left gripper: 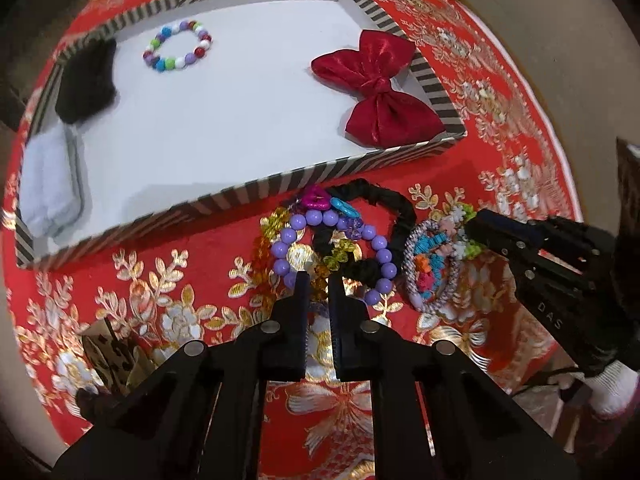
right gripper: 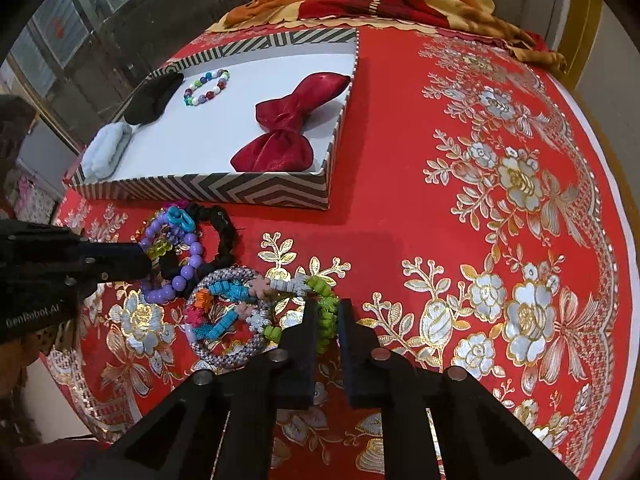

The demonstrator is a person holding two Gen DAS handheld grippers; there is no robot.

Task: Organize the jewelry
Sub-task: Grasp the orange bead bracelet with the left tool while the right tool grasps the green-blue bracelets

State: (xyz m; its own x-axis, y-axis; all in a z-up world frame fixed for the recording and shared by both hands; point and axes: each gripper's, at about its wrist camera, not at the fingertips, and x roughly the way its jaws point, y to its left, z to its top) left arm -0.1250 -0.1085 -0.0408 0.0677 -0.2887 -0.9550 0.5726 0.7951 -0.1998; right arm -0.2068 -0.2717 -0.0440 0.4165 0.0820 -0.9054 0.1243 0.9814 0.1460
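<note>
Purple beaded bracelet point(left gripper: 340, 248) lies tangled with a black scrunchie point(left gripper: 384, 208) on the red surface point(right gripper: 400, 208), just before the striped tray point(right gripper: 224, 190); left gripper point(left gripper: 319, 280) fingers pinch amber beads point(left gripper: 320, 278); right gripper point(right gripper: 328, 310) fingers clamp a green coil tie point(right gripper: 326, 312).

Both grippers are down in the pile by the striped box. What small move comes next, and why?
Probably lift the right gripper slowly: its jaws pinch the green hair tie, which tangles with the other coloured ties. A slow lift shows whether it comes free.
</note>
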